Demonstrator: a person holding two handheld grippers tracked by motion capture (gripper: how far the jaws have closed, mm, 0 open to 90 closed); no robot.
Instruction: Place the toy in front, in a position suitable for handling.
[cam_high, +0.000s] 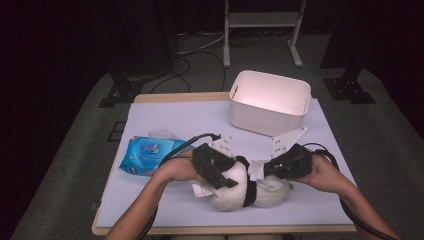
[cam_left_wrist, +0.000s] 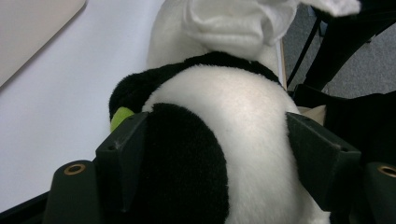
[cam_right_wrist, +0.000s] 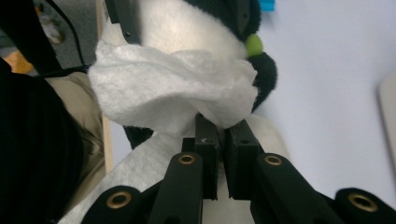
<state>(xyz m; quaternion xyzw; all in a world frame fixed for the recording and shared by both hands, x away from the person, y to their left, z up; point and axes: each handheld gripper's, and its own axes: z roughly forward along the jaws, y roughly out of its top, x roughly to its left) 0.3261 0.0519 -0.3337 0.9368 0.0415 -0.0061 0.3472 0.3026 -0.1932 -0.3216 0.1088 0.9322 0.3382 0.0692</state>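
Note:
A black-and-white plush panda (cam_high: 250, 194) lies on the pale table cover near the front edge. My left gripper (cam_high: 225, 177) comes at it from the left. In the left gripper view its jaws press on either side of the panda's round body (cam_left_wrist: 243, 121), one on black fur and one on white. My right gripper (cam_high: 265, 169) comes from the right, shut on a crumpled white wipe (cam_high: 256, 170). The wipe (cam_right_wrist: 173, 91) bunches out past the closed right gripper (cam_right_wrist: 222, 126) and rests against the panda (cam_right_wrist: 187, 28).
A blue pack of wet wipes (cam_high: 147, 155) lies at the left of the table, a loose white lid beyond it. A white plastic bin (cam_high: 265, 117) stands at the back right. Cables trail from both grippers toward the front edge.

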